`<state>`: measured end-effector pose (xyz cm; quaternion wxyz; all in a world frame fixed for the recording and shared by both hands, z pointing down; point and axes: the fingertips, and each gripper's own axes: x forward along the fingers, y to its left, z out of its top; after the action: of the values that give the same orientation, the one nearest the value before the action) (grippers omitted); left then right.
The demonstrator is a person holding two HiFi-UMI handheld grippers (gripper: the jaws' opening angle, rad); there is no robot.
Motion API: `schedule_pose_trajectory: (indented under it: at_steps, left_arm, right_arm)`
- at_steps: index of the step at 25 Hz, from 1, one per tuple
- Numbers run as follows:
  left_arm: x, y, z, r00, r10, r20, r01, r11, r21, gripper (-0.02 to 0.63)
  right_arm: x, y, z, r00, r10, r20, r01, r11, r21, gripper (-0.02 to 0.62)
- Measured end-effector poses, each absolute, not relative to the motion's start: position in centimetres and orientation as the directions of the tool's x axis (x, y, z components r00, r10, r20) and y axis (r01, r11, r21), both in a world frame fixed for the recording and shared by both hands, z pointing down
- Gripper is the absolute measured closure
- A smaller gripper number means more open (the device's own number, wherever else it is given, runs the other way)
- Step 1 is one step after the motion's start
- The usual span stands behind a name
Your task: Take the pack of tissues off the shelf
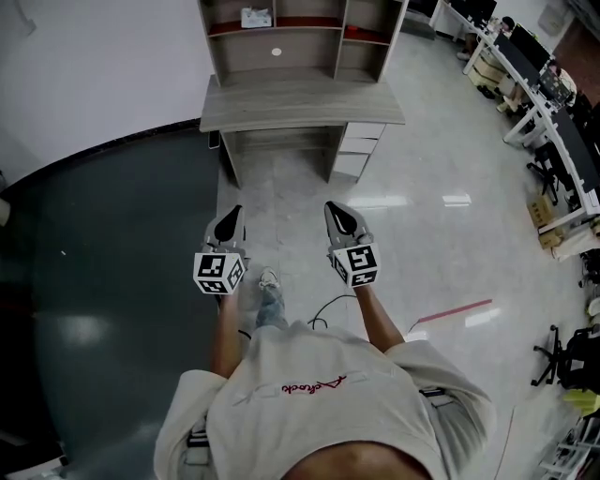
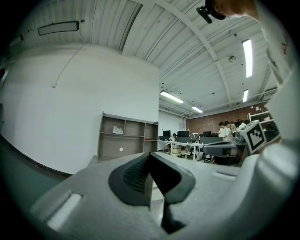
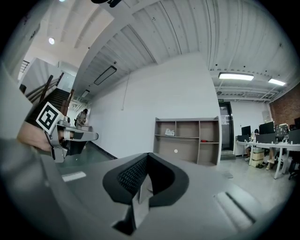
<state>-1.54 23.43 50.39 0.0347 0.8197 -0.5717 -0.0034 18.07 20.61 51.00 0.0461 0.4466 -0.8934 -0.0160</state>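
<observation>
Largest first: the glossy pale floor (image 1: 441, 234) fills the head view from 12 to 5 o'clock, and a darker floor patch (image 1: 112, 281) covers 7 to 10 o'clock under the white wall (image 1: 84, 66). Rows of office desks (image 1: 544, 84) run along 2 o'clock.

Dead ahead at 12 o'clock stands the grey shelf unit (image 1: 300, 37) on its desk top (image 1: 300, 101), with white drawers (image 1: 356, 150) below at the right side. I am well back from it, with bare floor between.

At 6 o'clock I see the person's pale shirt (image 1: 319, 394), with both forearms reaching forward.

The left gripper (image 1: 232, 217) sits at 11 o'clock from the shirt and the right gripper (image 1: 337, 216) at 1 o'clock, side by side but apart, and both point at the shelf unit. In the left gripper view its jaws are pressed together with nothing between them. The right gripper view shows the same: its pads meet at the tip and it is empty.

One shoe (image 1: 269, 281) shows between the grippers, just beside a thin dark cable (image 1: 323, 314) on the floor.

The pack of tissues (image 1: 255, 17) lies on the upper board of the shelf unit, in its left compartment, at 12 o'clock and far from both grippers. A small red thing (image 1: 366, 31) lies in the right compartment.
</observation>
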Motion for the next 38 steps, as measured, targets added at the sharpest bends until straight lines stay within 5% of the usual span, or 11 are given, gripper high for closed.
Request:
schedule_pose_trajectory:
  at_steps: [20, 38]
  left_arm:
    - [-14.6, -1.4, 48.1, 0.416, -0.909, 0.014, -0.908, -0.415, 0.052, 0.607]
    - [-17.7, -10.6, 49.5, 0.476, -0.879, 0.032, -0.879, -0.474, 0.050, 0.607]
  right_arm:
    - [5.3, -2.9, 48.9, -0.548, -0.833, 0.070, -0.827, 0.553, 0.103, 0.589]
    - [1.4, -11.4, 51.1, -0.501, -0.860, 0.091, -0.858, 0.508, 0.073, 0.589]
